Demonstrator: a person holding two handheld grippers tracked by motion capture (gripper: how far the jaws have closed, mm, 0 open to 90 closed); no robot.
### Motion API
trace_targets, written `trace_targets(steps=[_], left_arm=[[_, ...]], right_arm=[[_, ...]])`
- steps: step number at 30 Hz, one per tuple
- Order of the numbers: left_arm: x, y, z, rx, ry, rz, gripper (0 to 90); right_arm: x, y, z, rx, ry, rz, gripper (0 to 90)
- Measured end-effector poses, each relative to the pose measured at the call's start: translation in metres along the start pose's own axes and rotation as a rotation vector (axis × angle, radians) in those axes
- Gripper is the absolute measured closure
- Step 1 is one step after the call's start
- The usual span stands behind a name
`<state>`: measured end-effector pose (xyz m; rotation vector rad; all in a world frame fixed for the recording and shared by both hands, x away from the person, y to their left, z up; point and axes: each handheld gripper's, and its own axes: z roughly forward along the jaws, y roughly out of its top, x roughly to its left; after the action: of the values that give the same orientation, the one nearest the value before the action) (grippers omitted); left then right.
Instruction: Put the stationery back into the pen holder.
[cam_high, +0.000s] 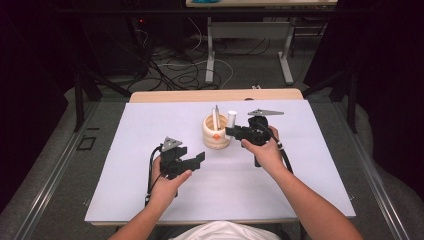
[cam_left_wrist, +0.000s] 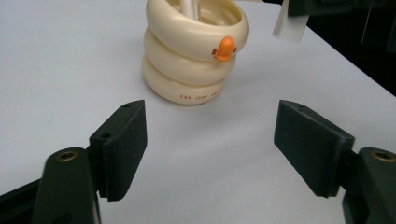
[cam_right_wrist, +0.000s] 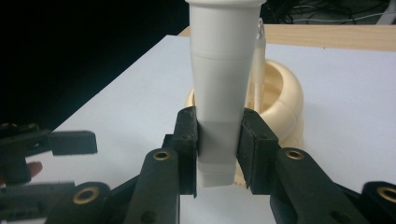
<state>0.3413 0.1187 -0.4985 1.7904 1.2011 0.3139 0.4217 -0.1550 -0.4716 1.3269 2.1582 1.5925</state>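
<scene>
1. We see a dim room with a tangle of cables on the floor at the top of the high view, and a wooden table covered by a white sheet across the middle of the frame.
2. Just above the centre of the high view stands a cream, ringed pen holder with an orange duck beak on its front; a slim white pen stands inside it.
3. The right gripper, right of centre in the high view, points towards the holder's right side. In the right gripper view its jaws are closed tight on the lower part of a white marker, which stands upright in the middle of that frame.
4. In that view the marker's lower end hangs below the pads, in front of the holder's rim; we cannot tell whether it touches the holder.
5. The left gripper sits lower left of centre in the high view, near the holder but apart from it.
6. In the left gripper view its jaws stand wide apart with nothing between them, over bare sheet, and the holder fills the upper middle of that frame.
</scene>
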Motion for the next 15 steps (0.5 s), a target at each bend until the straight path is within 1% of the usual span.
trace_targets(steps=[1, 2, 3, 6, 7, 8, 9, 10, 11, 12, 13, 15], left_arm=[[0.002, -0.001, 0.000, 0.005, 0.004, 0.004, 24.9], [0.004, -0.002, 0.001, 0.002, 0.012, 0.015, 24.2], [0.006, -0.003, 0.001, -0.001, 0.017, 0.014, 23.4], [0.012, -0.003, -0.001, -0.001, 0.035, 0.036, 20.1], [0.014, -0.003, -0.001, -0.001, 0.039, 0.040, 19.5], [0.016, -0.003, -0.002, -0.003, 0.042, 0.059, 19.0], [0.018, -0.003, -0.002, -0.014, 0.040, 0.069, 18.8], [0.019, -0.004, -0.002, -0.014, 0.041, 0.071, 18.7], [0.021, -0.004, -0.002, -0.026, 0.054, 0.079, 18.7], [0.023, -0.004, -0.002, -0.023, 0.071, 0.087, 18.4], [0.024, -0.004, -0.002, -0.023, 0.074, 0.083, 18.4], [0.026, -0.004, -0.001, -0.030, 0.097, 0.106, 18.5]], right_arm=[[0.001, 0.002, 0.002, -0.002, -0.004, -0.002, 71.0], [0.001, 0.005, 0.004, -0.002, -0.011, -0.008, 71.0], [0.002, 0.007, 0.006, -0.009, -0.020, -0.012, 71.0], [0.004, 0.012, 0.011, -0.014, -0.036, -0.028, 71.0], [0.004, 0.014, 0.013, -0.015, -0.042, -0.031, 71.0], [0.004, 0.015, 0.014, -0.017, -0.051, -0.035, 71.0], [0.005, 0.016, 0.016, -0.022, -0.058, -0.038, 71.0], [0.005, 0.018, 0.018, -0.021, -0.065, -0.035, 71.0], [0.005, 0.019, 0.020, -0.028, -0.070, -0.048, 71.0], [0.005, 0.020, 0.022, -0.025, -0.076, -0.051, 71.0], [0.006, 0.020, 0.024, -0.024, -0.082, -0.045, 71.0], [0.005, 0.022, 0.028, -0.028, -0.096, -0.062, 71.0]])
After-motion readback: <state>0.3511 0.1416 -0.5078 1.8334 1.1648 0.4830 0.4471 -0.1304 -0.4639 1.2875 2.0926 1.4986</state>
